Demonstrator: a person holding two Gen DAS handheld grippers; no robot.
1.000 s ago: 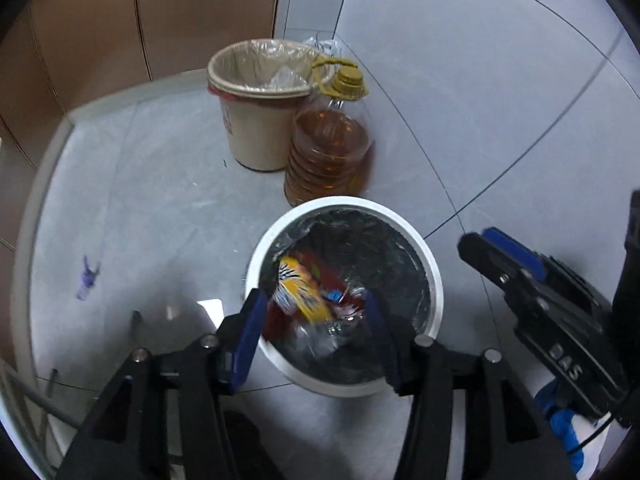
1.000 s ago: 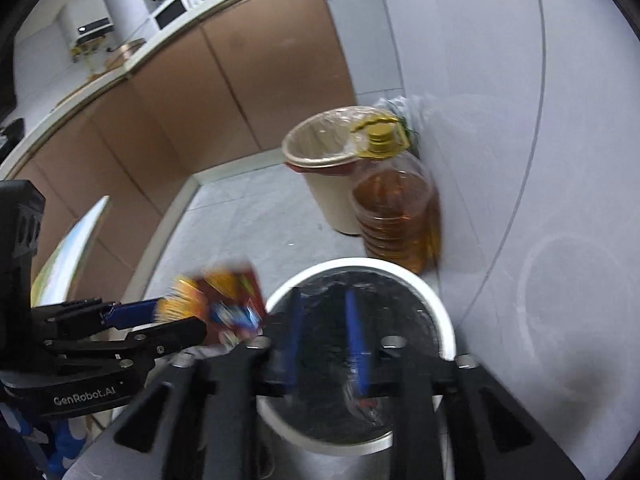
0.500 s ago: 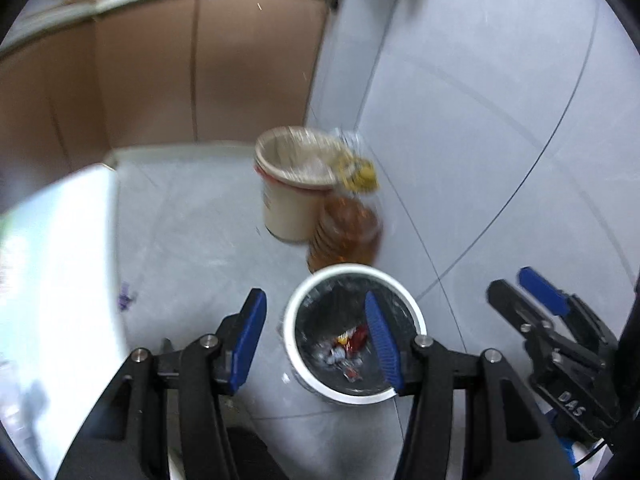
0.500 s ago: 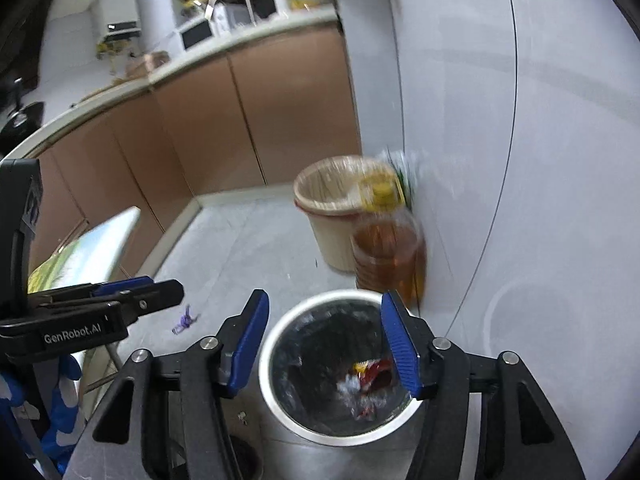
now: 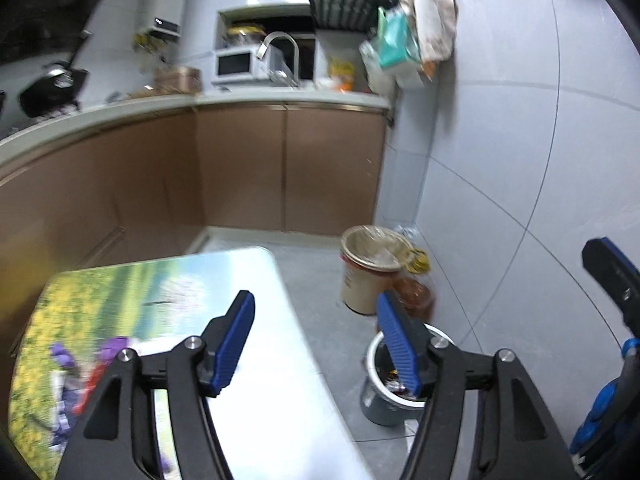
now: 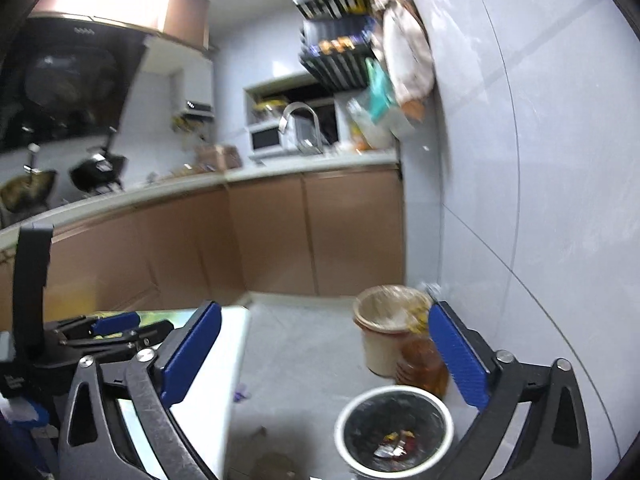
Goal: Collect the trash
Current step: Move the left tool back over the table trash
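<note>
We find the left gripper (image 5: pixel 316 340) with jaws apart and nothing between them, held over the bench (image 5: pixel 264 380) edge. The right gripper (image 6: pixel 324 356) likewise has jaws spread wide and bare. Below, on the floor (image 6: pixel 304 352), the white-rimmed bin (image 6: pixel 394 428) holds wrappers (image 6: pixel 394 442) at its bottom. Just behind it stand an oil bottle (image 6: pixel 420 364) and a lined beige bin (image 6: pixel 386 332). Blurred packets (image 5: pixel 76 384) lie on the bench.

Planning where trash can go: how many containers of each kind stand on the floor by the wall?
White-rimmed bin with black liner: 1
Beige bin with liner: 1
Oil jug with amber liquid: 1
Total: 3
</note>
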